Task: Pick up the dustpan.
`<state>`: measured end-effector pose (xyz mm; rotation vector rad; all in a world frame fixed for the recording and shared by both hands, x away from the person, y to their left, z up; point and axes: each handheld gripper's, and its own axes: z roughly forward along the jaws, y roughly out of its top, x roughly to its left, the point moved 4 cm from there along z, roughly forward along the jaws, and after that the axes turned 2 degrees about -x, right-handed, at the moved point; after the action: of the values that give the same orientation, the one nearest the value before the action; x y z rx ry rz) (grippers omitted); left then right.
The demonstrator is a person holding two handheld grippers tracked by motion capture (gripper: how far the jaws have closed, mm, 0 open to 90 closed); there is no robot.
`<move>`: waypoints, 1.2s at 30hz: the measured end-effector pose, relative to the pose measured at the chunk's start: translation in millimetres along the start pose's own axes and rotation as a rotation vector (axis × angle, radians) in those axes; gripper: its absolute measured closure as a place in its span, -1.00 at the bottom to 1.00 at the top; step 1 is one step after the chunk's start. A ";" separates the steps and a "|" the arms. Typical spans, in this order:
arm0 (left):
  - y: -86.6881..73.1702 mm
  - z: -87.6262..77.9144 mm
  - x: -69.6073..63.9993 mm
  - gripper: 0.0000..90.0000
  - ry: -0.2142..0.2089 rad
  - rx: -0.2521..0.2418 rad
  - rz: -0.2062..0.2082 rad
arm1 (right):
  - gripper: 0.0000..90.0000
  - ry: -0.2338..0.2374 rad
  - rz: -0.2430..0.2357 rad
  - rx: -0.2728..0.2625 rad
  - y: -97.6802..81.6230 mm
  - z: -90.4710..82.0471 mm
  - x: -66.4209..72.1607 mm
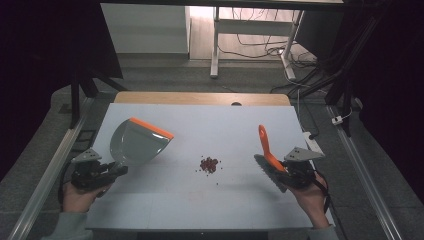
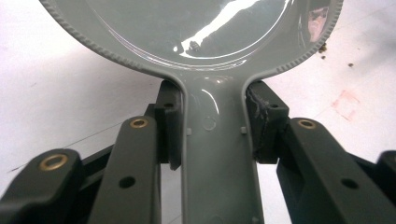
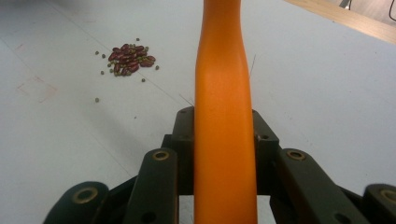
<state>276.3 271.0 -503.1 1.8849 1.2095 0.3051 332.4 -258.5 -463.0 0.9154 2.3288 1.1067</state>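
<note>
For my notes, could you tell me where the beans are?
In the high view, the beans lie mid-table, between the dustpan on the left and the brush on the right.

The gripper (image 3: 224, 140) is clamped on an orange handle (image 3: 223, 93), a black jaw pressing each side of it. The handle rises up the middle over a white table (image 3: 327, 79). A small pile of beans (image 3: 128, 59) lies upper left, with loose ones scattered around it.
</note>
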 end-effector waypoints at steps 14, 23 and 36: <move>7.0 0.5 -24.2 0.37 -0.082 0.016 0.103 | 0.57 0.001 -0.009 -0.009 1.1 -0.2 2.3; 5.5 7.3 -34.2 0.37 -0.127 0.057 0.146 | 0.57 0.005 -0.011 -0.012 1.6 -0.4 3.5; 0.1 13.4 -52.6 0.37 -0.214 0.144 0.263 | 0.57 0.008 -0.021 -0.003 1.3 1.7 6.5</move>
<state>258.0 220.1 -499.1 2.1449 0.8608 0.1543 329.4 -252.4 -463.5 0.8850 2.3376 1.1076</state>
